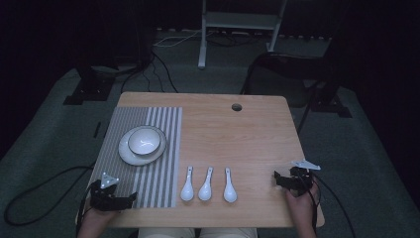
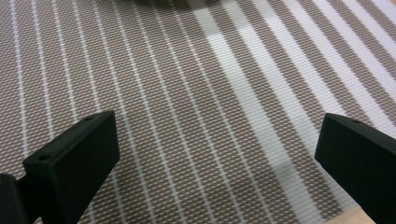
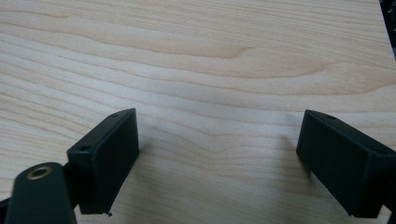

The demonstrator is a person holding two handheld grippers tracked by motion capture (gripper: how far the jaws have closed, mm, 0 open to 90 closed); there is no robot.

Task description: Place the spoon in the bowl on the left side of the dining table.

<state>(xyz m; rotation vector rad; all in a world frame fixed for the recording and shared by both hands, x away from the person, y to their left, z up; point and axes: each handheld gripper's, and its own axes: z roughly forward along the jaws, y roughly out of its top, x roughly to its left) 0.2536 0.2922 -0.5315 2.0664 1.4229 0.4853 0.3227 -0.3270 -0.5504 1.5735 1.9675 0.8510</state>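
My left gripper [image 2: 219, 154] gapes over the woven striped placemat [image 2: 187, 93]; my right gripper [image 3: 217, 158] gapes over the smooth pale wooden table [image 3: 210, 56], near three glossy white ceramic spoons [image 1: 207, 185].

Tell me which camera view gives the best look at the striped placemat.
The high view: it shows the whole striped placemat with the plate and bowl on it. The left gripper view gives a close patch of its weave between open jaws. The right gripper view faces bare wooden table.
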